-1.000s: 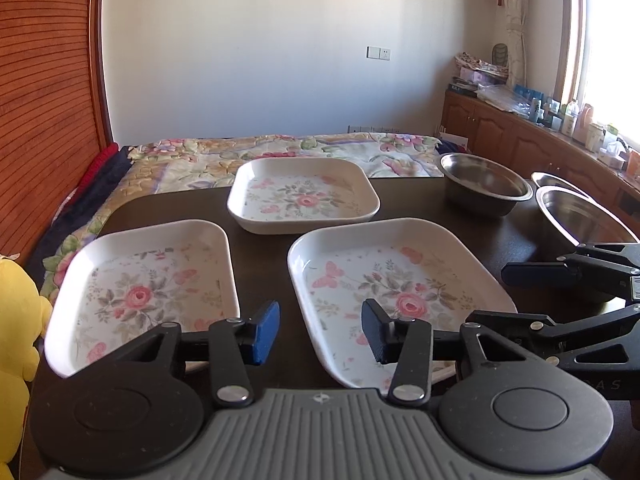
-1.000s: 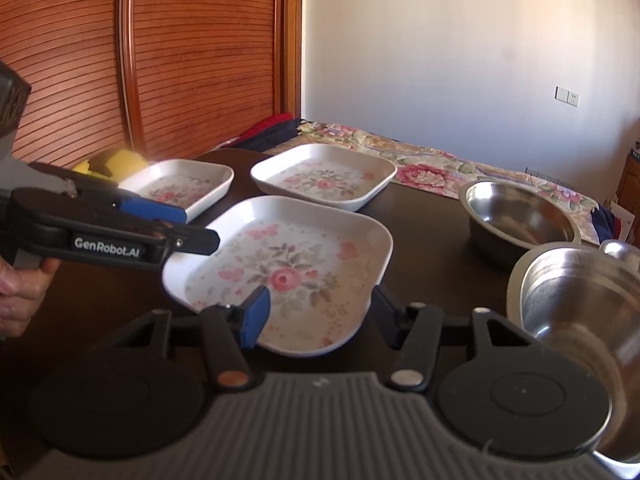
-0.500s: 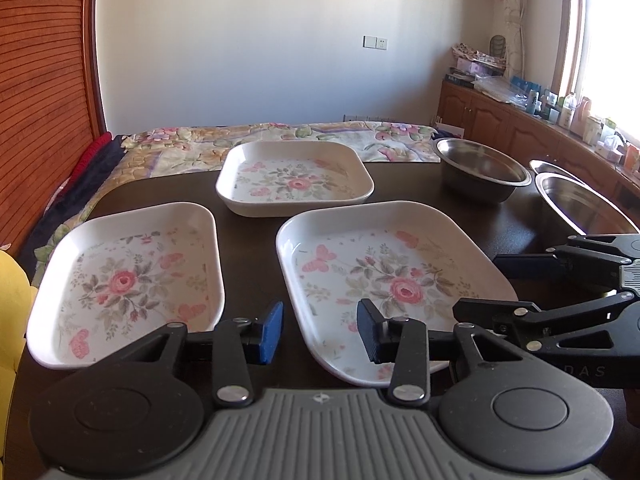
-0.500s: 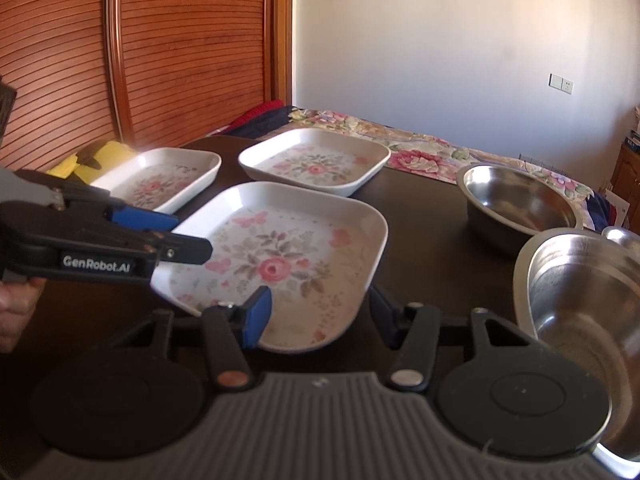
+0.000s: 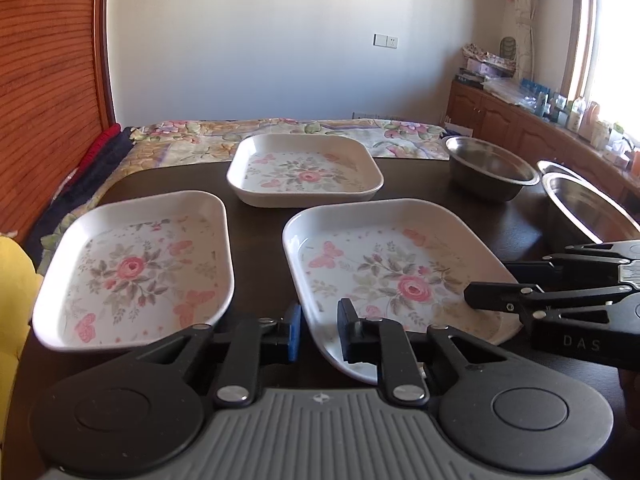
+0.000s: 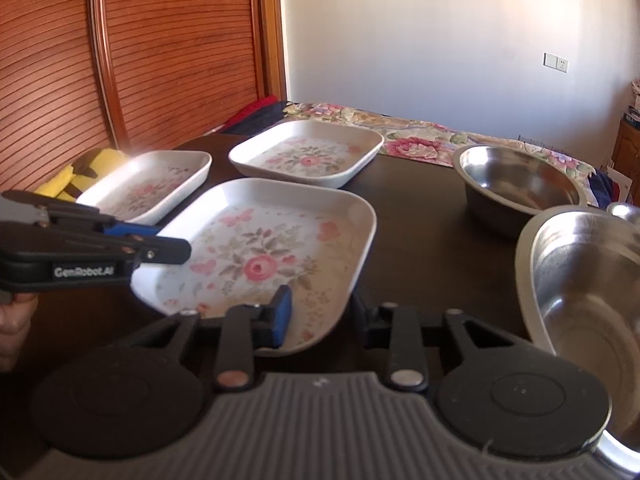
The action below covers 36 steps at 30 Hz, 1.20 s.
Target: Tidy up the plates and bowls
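Three white floral plates lie on the dark table [image 5: 256,220]: a middle plate [image 5: 392,264] [image 6: 264,248], a left plate [image 5: 132,264] [image 6: 148,188] and a far plate [image 5: 304,172] [image 6: 308,156]. My left gripper [image 5: 318,330] [image 6: 160,240] is closing, its pads pinching the middle plate's near-left corner rim. On the plate's near-right corner, my right gripper [image 6: 320,312] [image 5: 496,280] is also closing. One of its fingers is inside the plate and one outside, with a gap still showing. Two steel bowls sit to the right, one far [image 5: 488,164] [image 6: 516,184] and one near [image 5: 588,212] [image 6: 584,288].
A yellow plush toy [image 5: 12,280] [image 6: 80,172] lies off the table's left edge. Beyond the far edge is a bed with a floral cover [image 5: 280,128]. Wooden cabinets [image 5: 520,120] run along the right wall. A person's hand [image 6: 12,320] holds the left gripper.
Both grippers' jaws have narrowed around the middle plate's near corners; the left pair now sits tight on the rim. Neither hand has shifted much.
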Motion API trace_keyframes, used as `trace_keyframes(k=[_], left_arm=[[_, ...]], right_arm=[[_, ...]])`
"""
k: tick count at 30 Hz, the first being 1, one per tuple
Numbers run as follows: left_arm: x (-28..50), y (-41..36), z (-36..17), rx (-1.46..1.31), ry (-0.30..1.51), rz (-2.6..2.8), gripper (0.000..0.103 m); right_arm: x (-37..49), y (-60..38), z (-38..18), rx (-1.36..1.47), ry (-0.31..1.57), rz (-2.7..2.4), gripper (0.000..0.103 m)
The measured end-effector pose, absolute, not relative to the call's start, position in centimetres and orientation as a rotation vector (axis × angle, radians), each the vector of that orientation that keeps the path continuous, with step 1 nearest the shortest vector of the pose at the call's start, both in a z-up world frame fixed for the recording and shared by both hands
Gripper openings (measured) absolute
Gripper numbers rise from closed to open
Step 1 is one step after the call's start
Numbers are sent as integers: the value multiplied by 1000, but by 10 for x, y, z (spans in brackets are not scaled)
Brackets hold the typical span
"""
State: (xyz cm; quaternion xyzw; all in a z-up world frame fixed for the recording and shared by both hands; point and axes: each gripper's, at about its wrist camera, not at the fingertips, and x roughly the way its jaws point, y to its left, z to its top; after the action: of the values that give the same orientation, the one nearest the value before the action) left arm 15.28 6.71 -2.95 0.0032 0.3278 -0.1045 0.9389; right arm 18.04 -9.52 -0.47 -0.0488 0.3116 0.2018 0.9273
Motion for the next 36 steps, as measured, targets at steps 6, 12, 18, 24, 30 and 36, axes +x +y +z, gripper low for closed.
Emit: trace_keyframes(k=[6,12,18,24,30,36], left_arm=[[132,65,-23,1,655,-212,19],[111,61,-13,17,628,-209,19],[86,60,-4,29,605,-201,19],[58,58,-7,30,606,-194,19],[36,55,-16,35,619,-189,19],[18,53,-18,34,623,-186,20]], right_arm=[[168,-102,1,-73,614,426,29],[151,-105,8,-67,584,434,28],[129,-106,15,-71,560,445,28],[105,-107,14,-75,555,453,28],[85,-108,9,-85,561,458,28],[68,-109,6,-83,558,455,28]])
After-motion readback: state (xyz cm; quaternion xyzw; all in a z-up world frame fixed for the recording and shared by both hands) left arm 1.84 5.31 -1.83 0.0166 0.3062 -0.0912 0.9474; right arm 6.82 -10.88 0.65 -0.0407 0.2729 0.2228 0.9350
